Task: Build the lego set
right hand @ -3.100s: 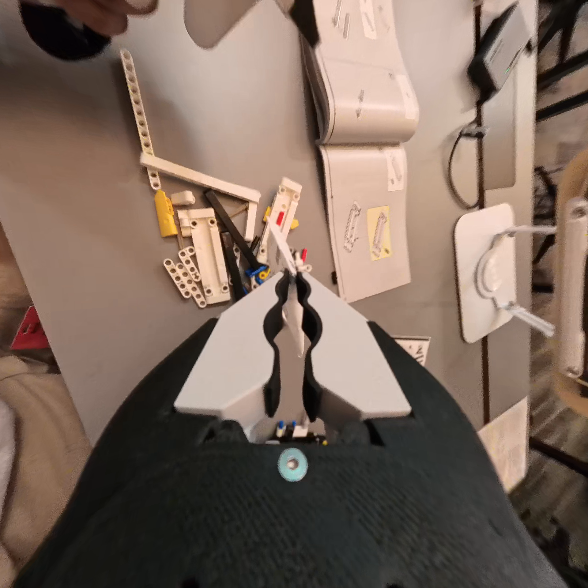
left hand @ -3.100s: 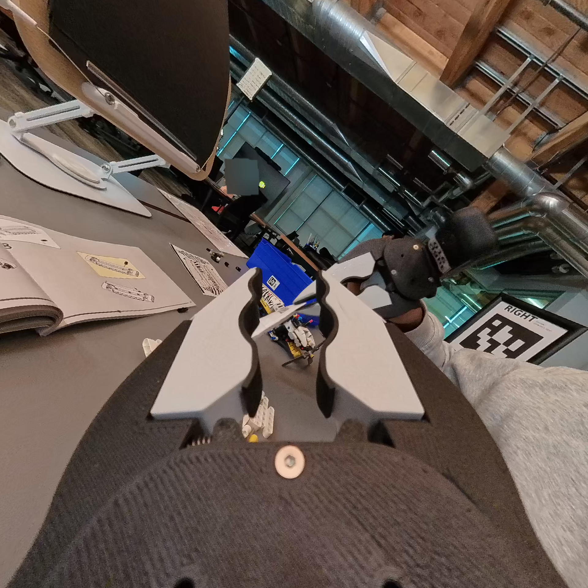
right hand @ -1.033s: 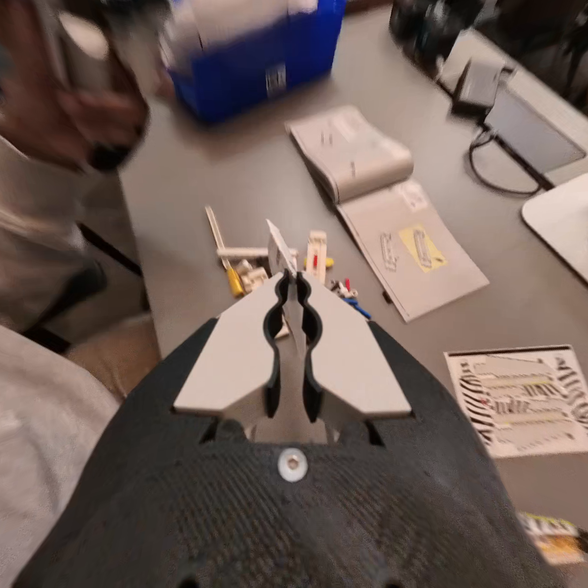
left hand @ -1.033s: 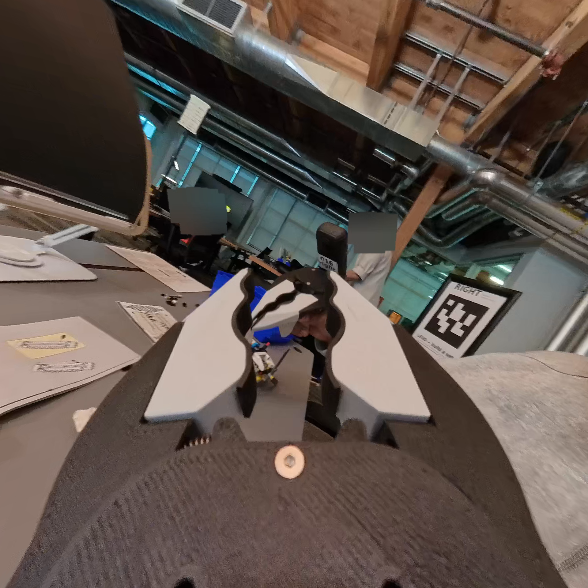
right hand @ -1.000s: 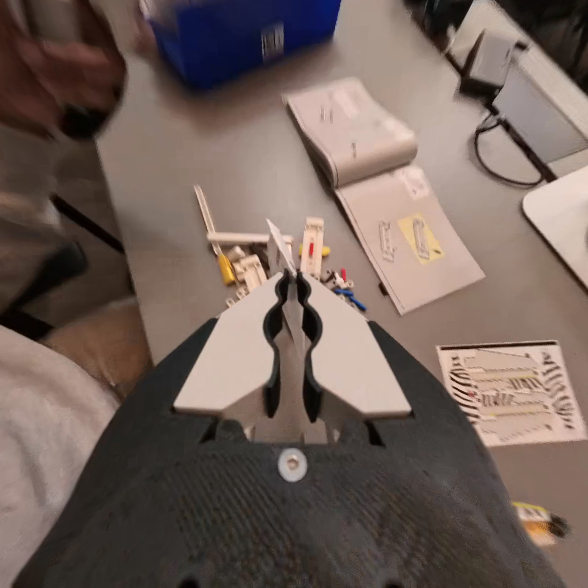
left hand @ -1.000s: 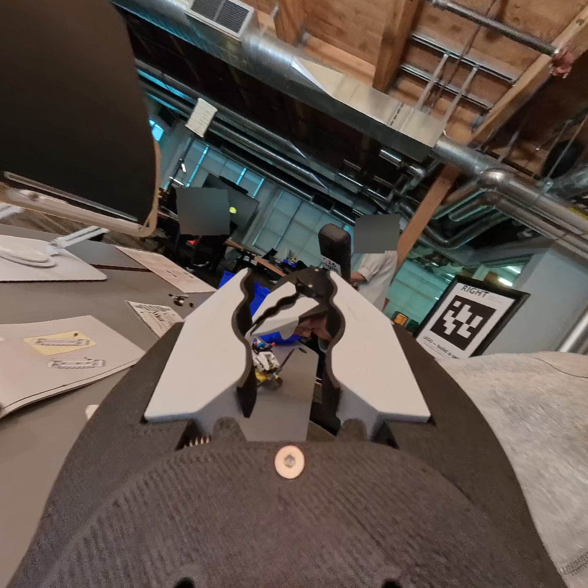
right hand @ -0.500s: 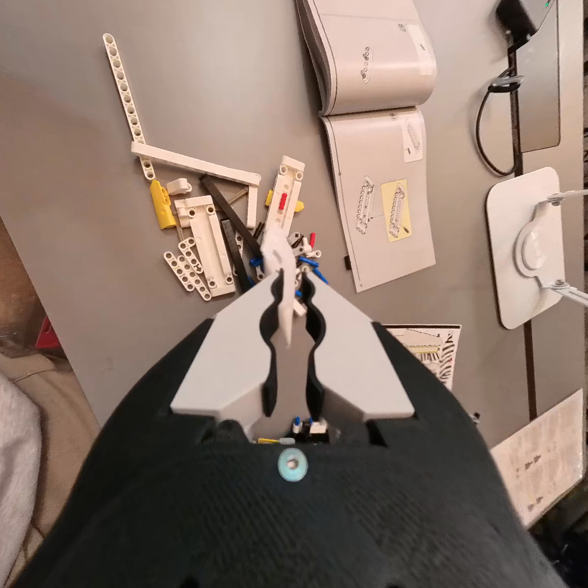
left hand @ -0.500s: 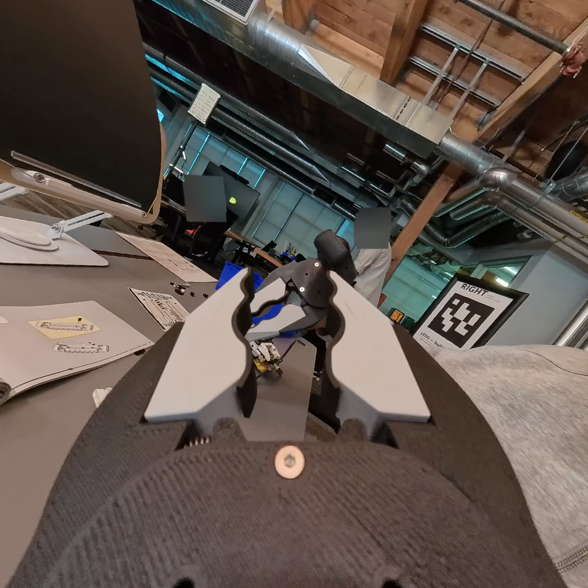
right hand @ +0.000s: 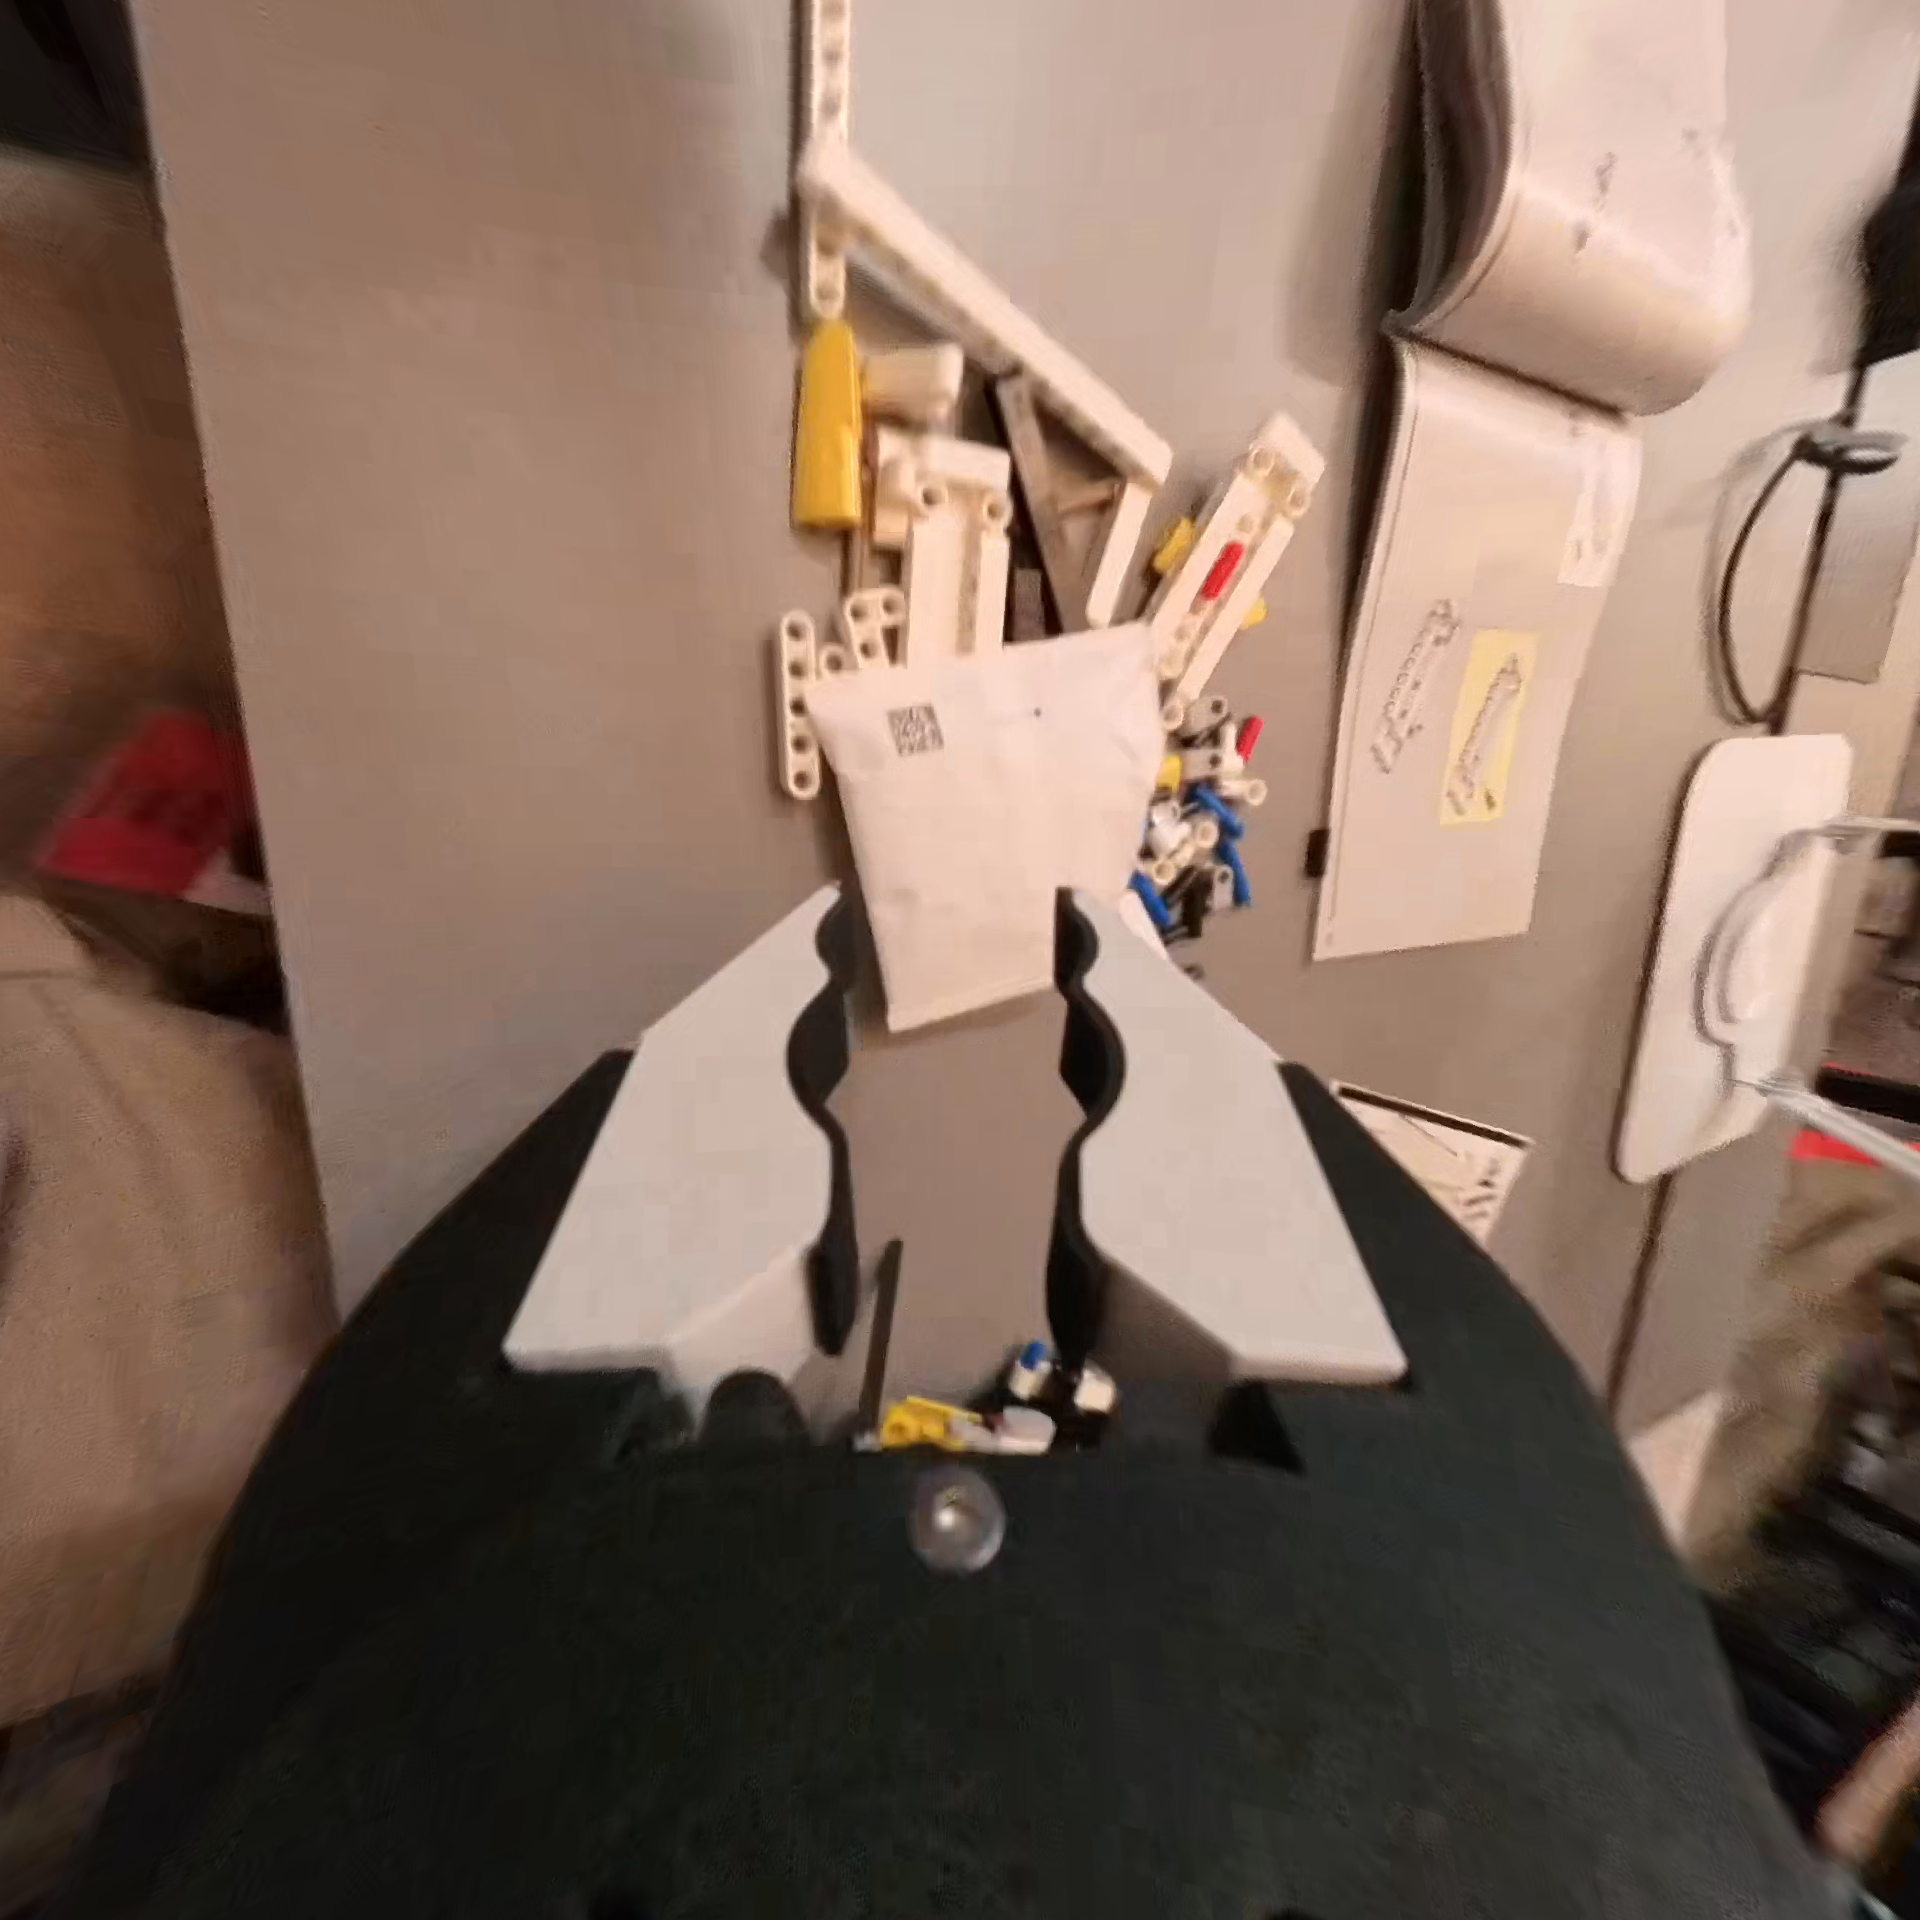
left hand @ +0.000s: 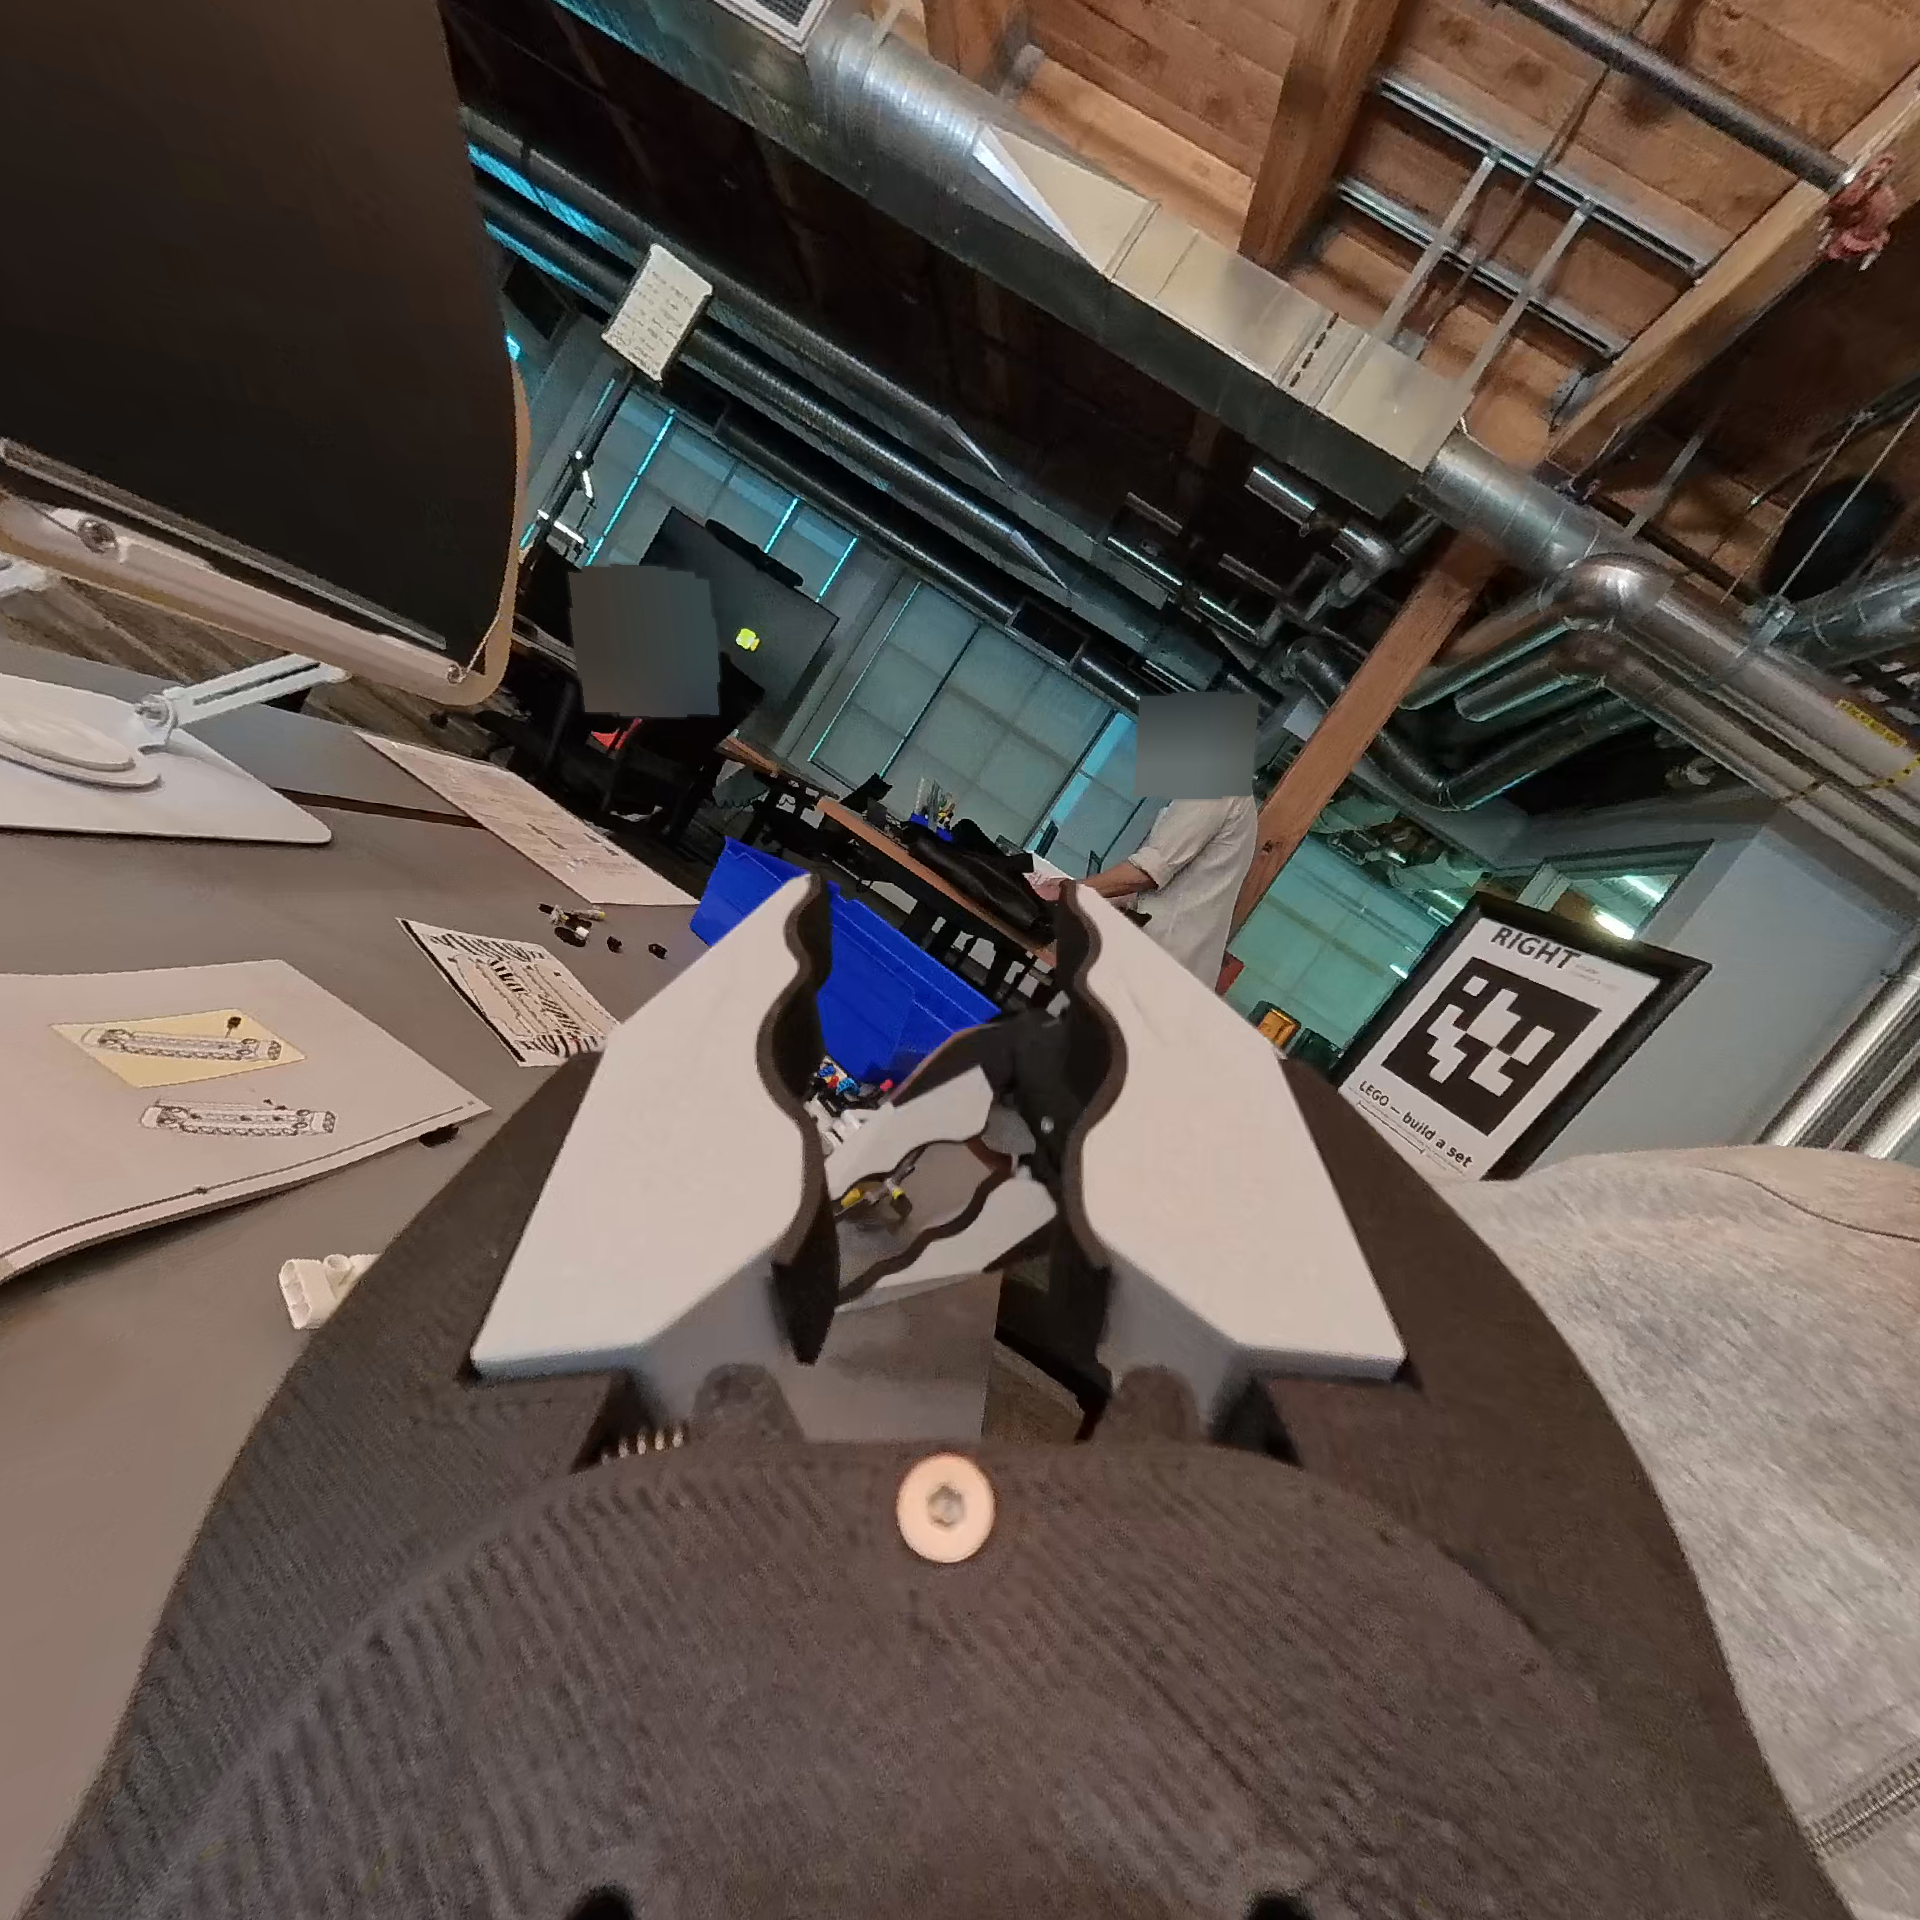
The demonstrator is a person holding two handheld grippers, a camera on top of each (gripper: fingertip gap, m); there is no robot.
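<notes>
My right gripper (right hand: 953,906) is open and empty over the grey table (right hand: 499,540). A white paper bag (right hand: 987,821) sits just past its fingertips, free of them and partly covering the pile of lego parts (right hand: 997,499). I cannot tell whether the bag rests on the pile. The pile holds white beams, a yellow piece (right hand: 828,436), a white panel with a red pin (right hand: 1231,566) and small blue pins (right hand: 1195,831). My left gripper (left hand: 940,904) is open and empty, held low near the table edge. Between its fingers I see the right gripper (left hand: 883,1195) above the pile.
An open instruction booklet (right hand: 1455,675) lies right of the pile, with a sticker sheet (right hand: 1455,1153) and a white monitor stand base (right hand: 1745,935) beyond. A blue bin (left hand: 862,966) stands farther back. Small loose parts (right hand: 977,1413) lie near the right gripper's base. The table edge runs along the left. Left tips to right tips: about 25 centimeters.
My right gripper has opened and let go of the white bag, and it has come down closer to the pile. My left gripper stays open and has hardly moved.
</notes>
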